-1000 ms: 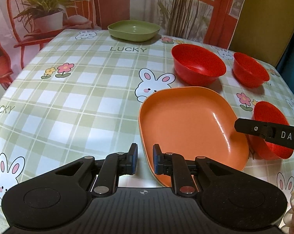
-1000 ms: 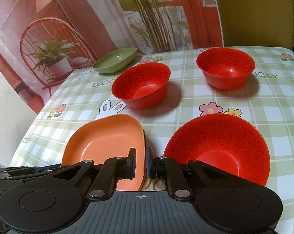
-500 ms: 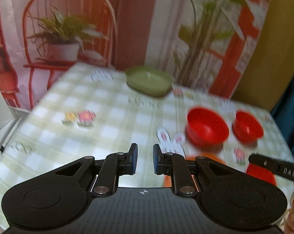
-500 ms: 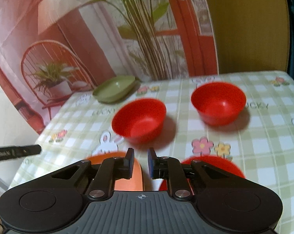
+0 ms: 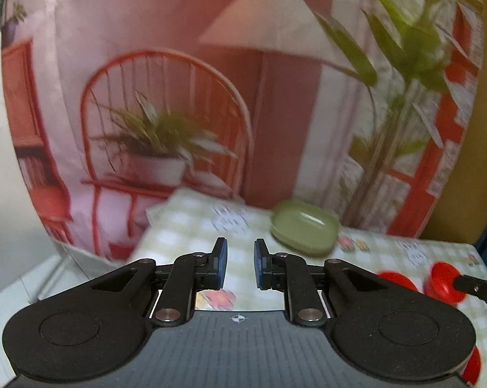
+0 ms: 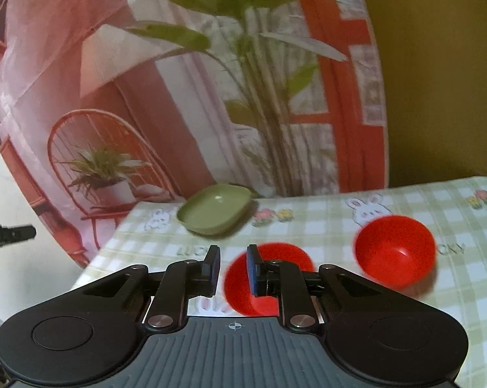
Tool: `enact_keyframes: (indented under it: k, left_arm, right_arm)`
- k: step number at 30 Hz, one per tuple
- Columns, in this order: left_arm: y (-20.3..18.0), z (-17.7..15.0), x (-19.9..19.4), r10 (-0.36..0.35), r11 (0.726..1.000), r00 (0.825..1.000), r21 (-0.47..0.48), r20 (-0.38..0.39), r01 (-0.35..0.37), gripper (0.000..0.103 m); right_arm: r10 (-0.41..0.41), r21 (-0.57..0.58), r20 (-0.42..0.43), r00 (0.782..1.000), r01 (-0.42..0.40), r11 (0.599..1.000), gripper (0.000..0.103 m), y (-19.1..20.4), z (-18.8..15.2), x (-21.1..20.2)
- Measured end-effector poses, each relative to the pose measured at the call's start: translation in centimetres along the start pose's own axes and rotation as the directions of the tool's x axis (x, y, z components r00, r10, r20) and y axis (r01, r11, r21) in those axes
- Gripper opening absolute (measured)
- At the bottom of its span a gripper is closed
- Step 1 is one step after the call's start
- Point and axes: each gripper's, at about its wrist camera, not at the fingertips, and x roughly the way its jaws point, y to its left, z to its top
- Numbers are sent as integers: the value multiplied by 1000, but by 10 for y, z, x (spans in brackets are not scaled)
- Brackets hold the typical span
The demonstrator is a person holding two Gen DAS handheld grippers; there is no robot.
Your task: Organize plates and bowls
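Right wrist: checked tablecloth (image 6: 324, 226) before printed backdrop (image 6: 178, 97).

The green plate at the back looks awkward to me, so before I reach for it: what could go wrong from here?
1. The green plate sits near the table's far edge; a push while gripping could slide it off.
2. Both grippers are empty, their fingers only just opening: the left gripper may be too narrow for the rim.
3. Two red bowls lie in front of the right gripper; reaching over could knock them.
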Motion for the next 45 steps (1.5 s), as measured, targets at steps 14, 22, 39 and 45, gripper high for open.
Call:
enact_keyframes:
  k: [14, 22, 39, 45]
  left_arm:
    - [53, 48, 61, 53, 997, 997, 58, 59, -57, 38]
    - [27, 56, 143, -54, 995, 998, 79, 9, 53, 44]
    - [-37, 22, 299, -126, 989, 977, 61, -174, 139, 45]
    - [-37, 15, 323, -134, 989, 968, 27, -214, 143, 45]
  right_arm:
    - [5, -50, -45, 999, -7, 999, 21, 70, 50, 100]
    - [-65, -25, -45, 997, 64, 998, 22, 50, 99, 175]
    - [-110, 186, -338, 935, 181, 966, 25, -30, 81, 299]
    - [-91, 191, -376, 922, 173, 966, 25, -27, 69, 312]
